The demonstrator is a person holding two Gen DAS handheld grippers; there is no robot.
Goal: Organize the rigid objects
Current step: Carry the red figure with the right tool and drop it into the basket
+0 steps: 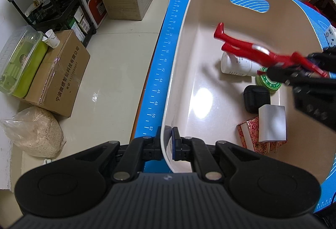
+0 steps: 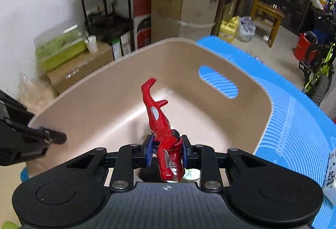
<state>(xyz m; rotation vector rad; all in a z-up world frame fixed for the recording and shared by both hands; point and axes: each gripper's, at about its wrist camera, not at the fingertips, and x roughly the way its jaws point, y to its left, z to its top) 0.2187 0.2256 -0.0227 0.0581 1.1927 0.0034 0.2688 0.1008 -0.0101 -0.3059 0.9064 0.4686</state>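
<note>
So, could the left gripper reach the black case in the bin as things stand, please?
Probably not yet: the left gripper is shut on the bin's rim, though the black case lies uncovered below the right gripper's red figure.

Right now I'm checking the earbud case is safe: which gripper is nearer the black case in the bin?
Right. The right gripper hovers just above the black case; the left gripper clamps the bin rim.

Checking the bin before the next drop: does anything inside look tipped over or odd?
The white bottle lies on its side in the beige bin near the green tin. The red figure hangs legs-outward in the right gripper, above the bin. Nothing looks spilled.
</note>
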